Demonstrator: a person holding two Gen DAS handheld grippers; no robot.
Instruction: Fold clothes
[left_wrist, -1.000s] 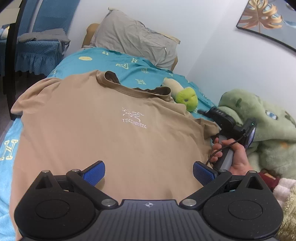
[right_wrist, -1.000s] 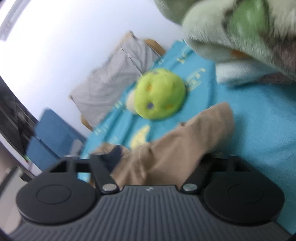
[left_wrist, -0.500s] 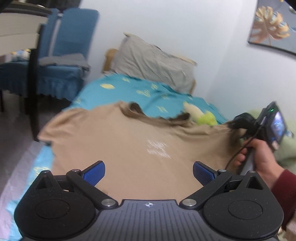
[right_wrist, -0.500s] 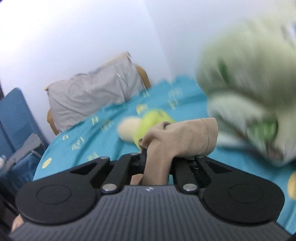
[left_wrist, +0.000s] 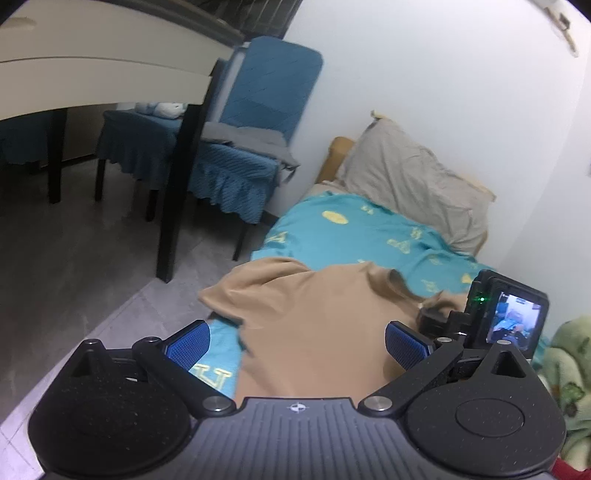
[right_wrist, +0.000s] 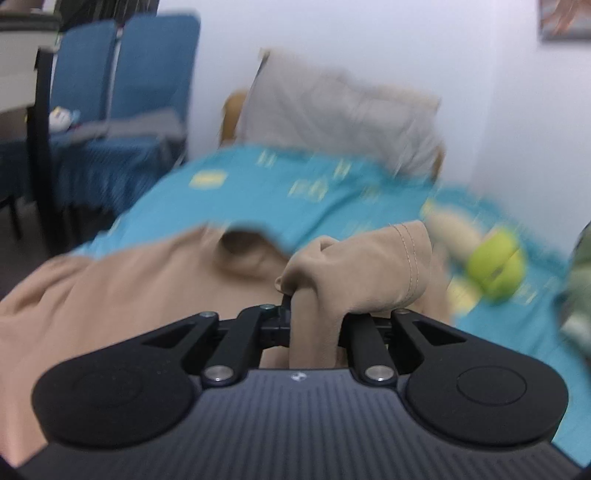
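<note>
A tan T-shirt (left_wrist: 314, 314) lies spread on the teal bedspread (left_wrist: 369, 232). My left gripper (left_wrist: 297, 341) is open and empty, held above the shirt's lower part, its blue pads wide apart. My right gripper (right_wrist: 314, 314) is shut on the shirt's right sleeve (right_wrist: 369, 266), which bunches up over the fingers with its stitched hem showing. The rest of the shirt (right_wrist: 129, 280) trails left from that grip. The right gripper's body and screen (left_wrist: 509, 317) show at the right of the left wrist view, over the shirt's right side.
A grey pillow (left_wrist: 413, 184) leans on the wall at the bed's head. A green plush ball (right_wrist: 495, 269) and a green plush toy (left_wrist: 569, 376) lie at the bed's right. Blue chairs (left_wrist: 251, 129) and a table leg (left_wrist: 177, 192) stand on the floor left of the bed.
My right gripper, shut on the sleeve, has lifted it and carried it left over the shirt. The left gripper has risen and swung left, still open.
</note>
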